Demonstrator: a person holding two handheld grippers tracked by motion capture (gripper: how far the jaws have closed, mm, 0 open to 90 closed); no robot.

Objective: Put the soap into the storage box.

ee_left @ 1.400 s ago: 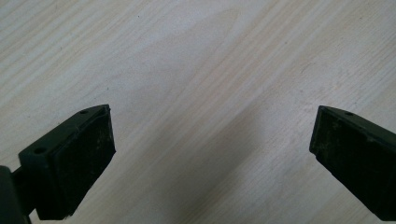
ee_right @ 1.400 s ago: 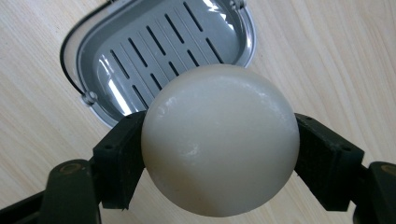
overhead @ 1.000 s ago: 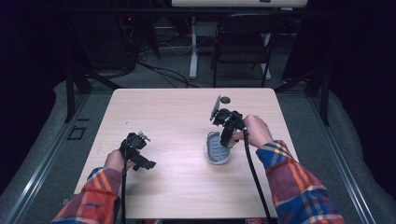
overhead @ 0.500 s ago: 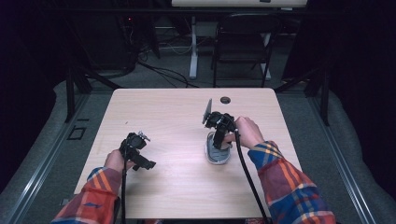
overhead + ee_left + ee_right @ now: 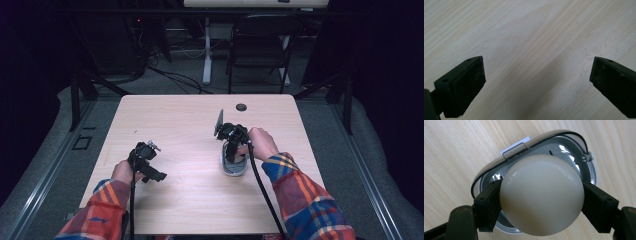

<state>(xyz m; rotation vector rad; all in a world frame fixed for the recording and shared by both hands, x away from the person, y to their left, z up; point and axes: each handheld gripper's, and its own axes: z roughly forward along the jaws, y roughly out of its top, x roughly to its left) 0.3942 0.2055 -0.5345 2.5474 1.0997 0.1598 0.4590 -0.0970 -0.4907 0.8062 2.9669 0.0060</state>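
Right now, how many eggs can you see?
1. The egg is clamped between the right gripper's jaws, just above the open silver case on the table. More could be hidden.

A dim lab or studio: black curtains [image 5: 385,75] and floor cables [image 5: 175,77] behind the wooden desk [image 5: 185,120]

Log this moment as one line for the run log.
right gripper: shut on egg, over open metal container | left gripper: open, nothing held, over bare table
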